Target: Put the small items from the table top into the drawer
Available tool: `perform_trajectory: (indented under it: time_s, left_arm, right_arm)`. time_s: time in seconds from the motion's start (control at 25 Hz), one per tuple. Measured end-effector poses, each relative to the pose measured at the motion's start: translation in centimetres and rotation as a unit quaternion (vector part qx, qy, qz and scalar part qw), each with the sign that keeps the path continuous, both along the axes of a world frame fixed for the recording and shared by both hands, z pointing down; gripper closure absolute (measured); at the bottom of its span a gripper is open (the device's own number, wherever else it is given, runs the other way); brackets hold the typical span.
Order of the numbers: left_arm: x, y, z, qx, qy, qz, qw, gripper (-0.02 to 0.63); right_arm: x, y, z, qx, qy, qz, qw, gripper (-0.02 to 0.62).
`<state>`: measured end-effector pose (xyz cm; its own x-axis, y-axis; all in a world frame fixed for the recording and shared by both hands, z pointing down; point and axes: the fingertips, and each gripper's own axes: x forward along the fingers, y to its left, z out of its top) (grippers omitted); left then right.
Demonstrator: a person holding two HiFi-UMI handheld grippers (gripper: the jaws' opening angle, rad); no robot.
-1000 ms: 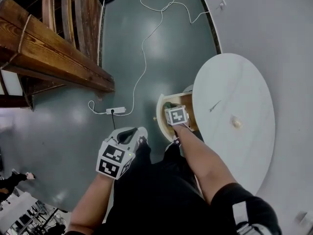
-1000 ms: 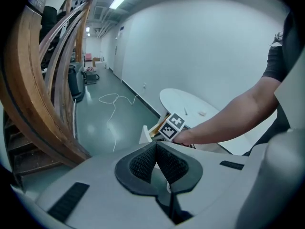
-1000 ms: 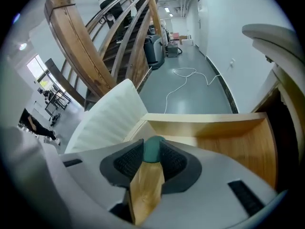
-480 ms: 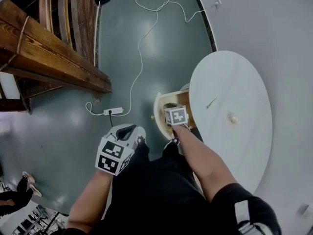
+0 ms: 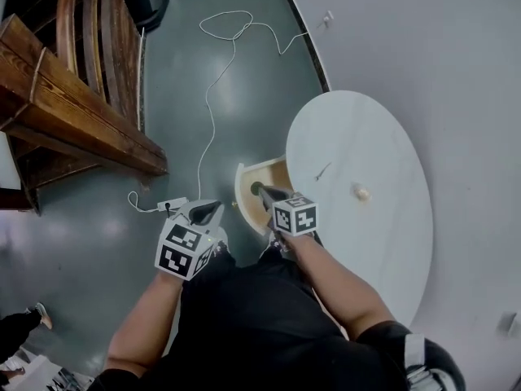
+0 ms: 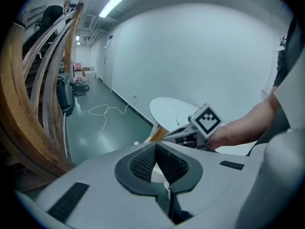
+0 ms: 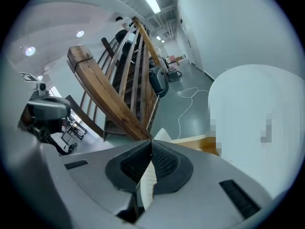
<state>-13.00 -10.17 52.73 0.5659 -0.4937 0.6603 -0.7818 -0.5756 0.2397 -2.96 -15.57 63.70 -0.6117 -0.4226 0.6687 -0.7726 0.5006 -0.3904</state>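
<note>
An open wooden drawer (image 5: 247, 204) juts from the left side of a white oval table (image 5: 383, 129). On the table top lie a thin dark item (image 5: 322, 170) and a small cream item (image 5: 359, 192). My right gripper (image 5: 264, 192) hangs over the drawer. Its jaws have just been closing and are shut with nothing between them (image 7: 151, 141). A small dark green thing (image 5: 256, 188) lies in the drawer beside its fingertips. To the left of the drawer, my left gripper (image 5: 213, 208) is over the floor, shut and empty (image 6: 156, 146).
A wooden bench (image 5: 73, 112) stands at the left. On the dark floor, a white cable (image 5: 213, 96) runs to a power strip (image 5: 171, 204) near the left gripper. In the right gripper view the table (image 7: 252, 109) fills the right side.
The right gripper has risen out of the drawer and now hangs above its front edge. The left gripper has shifted slightly. The items on the table lie as before.
</note>
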Motion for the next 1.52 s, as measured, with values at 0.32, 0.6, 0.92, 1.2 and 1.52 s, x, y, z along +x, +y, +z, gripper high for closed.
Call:
perform_trajectory:
  time_s: [0.32,0.6,0.92,1.2,1.52]
  left_arm:
    - [2.1,-0.5,-1.1,0.022,0.008,0.015,0.9996,0.592]
    - [6.4,-0.6,-1.1,0.018,0.005,0.067,0.9976,0.592]
    - [10.7,-1.7,-1.1,0.021,-0.008,0.109,0.9938,0.592]
    - [13.3,-1.8,-1.2,0.02,-0.014,0.125,0.9919,0.592]
    - [13.0,-1.7,-1.1,0.014,-0.022,0.103,0.9943,0.592]
  right_arm:
    - [3.3,2.0,-8.7,0.09,-0.012,-0.004,0.996,0.588]
    - [10.1,2.1,-9.2,0.116,0.035,0.044,0.992,0.588]
    - [20.0,2.3,-8.2,0.12,0.09,0.129,0.98,0.588]
    - [28.7,2.2,-5.5,0.11,0.192,0.165,0.961,0.586]
    - [32.8,0.8,-2.7,0.096,0.307,0.089,0.943,0.419]
